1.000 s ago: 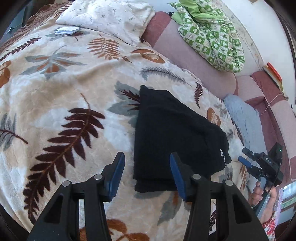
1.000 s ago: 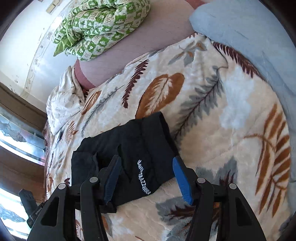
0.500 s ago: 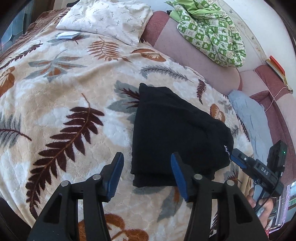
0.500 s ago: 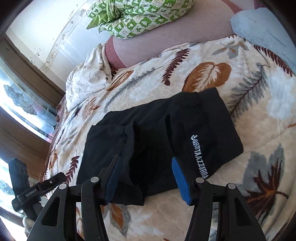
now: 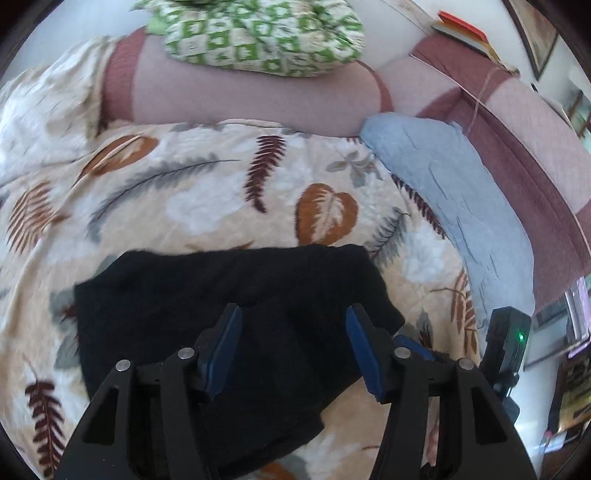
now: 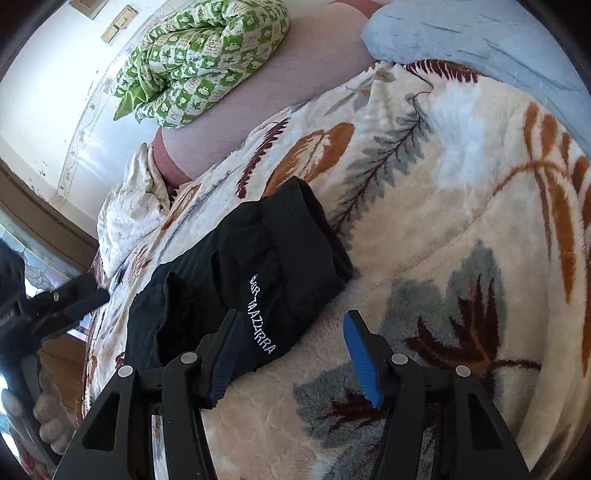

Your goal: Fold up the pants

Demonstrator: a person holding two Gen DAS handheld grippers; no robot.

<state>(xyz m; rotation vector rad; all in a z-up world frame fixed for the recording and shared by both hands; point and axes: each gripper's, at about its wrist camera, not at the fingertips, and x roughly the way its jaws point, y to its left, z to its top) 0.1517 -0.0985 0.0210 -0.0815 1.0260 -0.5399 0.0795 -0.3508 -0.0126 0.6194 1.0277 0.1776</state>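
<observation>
The black pants (image 5: 229, 306) lie folded in a compact stack on the leaf-patterned blanket (image 5: 207, 199). In the right wrist view the pants (image 6: 240, 273) show white lettering on the top layer. My left gripper (image 5: 291, 350) is open and empty, hovering over the near part of the stack. My right gripper (image 6: 288, 354) is open and empty, just off the stack's lettered end, over the blanket (image 6: 461, 229). The right gripper's tip also shows in the left wrist view (image 5: 417, 349), and the left gripper in the right wrist view (image 6: 74, 299).
A pink sofa back (image 5: 240, 96) runs behind the blanket with a green checked quilt (image 5: 258, 33) on it. A light blue cushion (image 5: 454, 195) lies at the right. A white patterned pillow (image 6: 125, 218) lies at the far left.
The left gripper has swung right and moved in over the pants. The right gripper has shifted toward the lettered end, so the stack sits more to its left. Both stay open.
</observation>
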